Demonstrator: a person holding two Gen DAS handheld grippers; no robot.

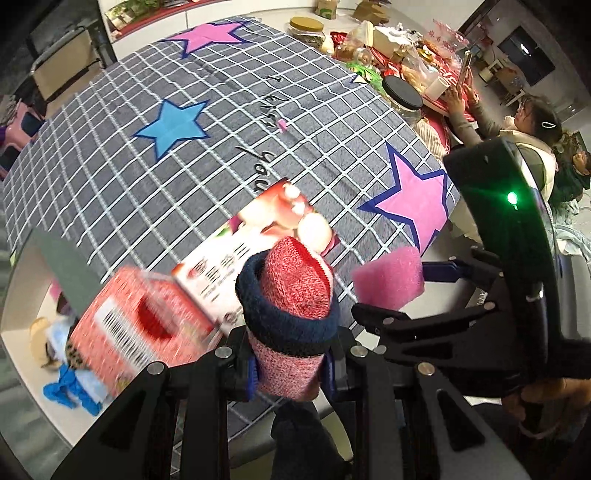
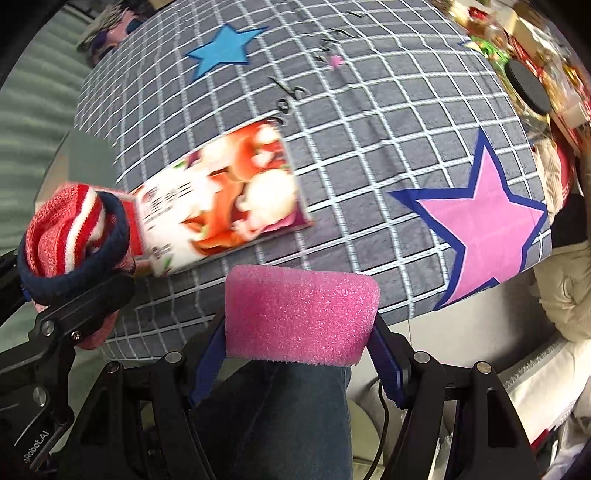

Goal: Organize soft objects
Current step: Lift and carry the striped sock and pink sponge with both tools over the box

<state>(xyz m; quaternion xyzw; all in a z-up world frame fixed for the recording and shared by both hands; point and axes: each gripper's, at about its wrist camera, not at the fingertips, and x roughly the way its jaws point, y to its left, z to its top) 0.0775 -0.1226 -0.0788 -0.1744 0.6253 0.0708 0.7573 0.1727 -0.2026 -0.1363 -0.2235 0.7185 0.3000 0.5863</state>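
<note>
Left claw [image 1: 291, 363] pinches my rolled sock [image 1: 291, 291], right claw [image 2: 299, 363] clamps the sponge [image 2: 301, 314]; squashy foam could slip out if I swing fast.

Grey checked cloth [image 1: 110, 192] with blue star [image 1: 171, 123] and pink stars spread over the table. Printed carton [image 1: 258, 236] lying near its front edge, blurred. Far right: black-lidded jar [image 1: 402, 94], tan-lidded jar [image 1: 306, 26], heaped packets. Seated person [image 1: 532, 129] beyond, right. Doll [image 1: 70, 365] on floor, left.
</note>
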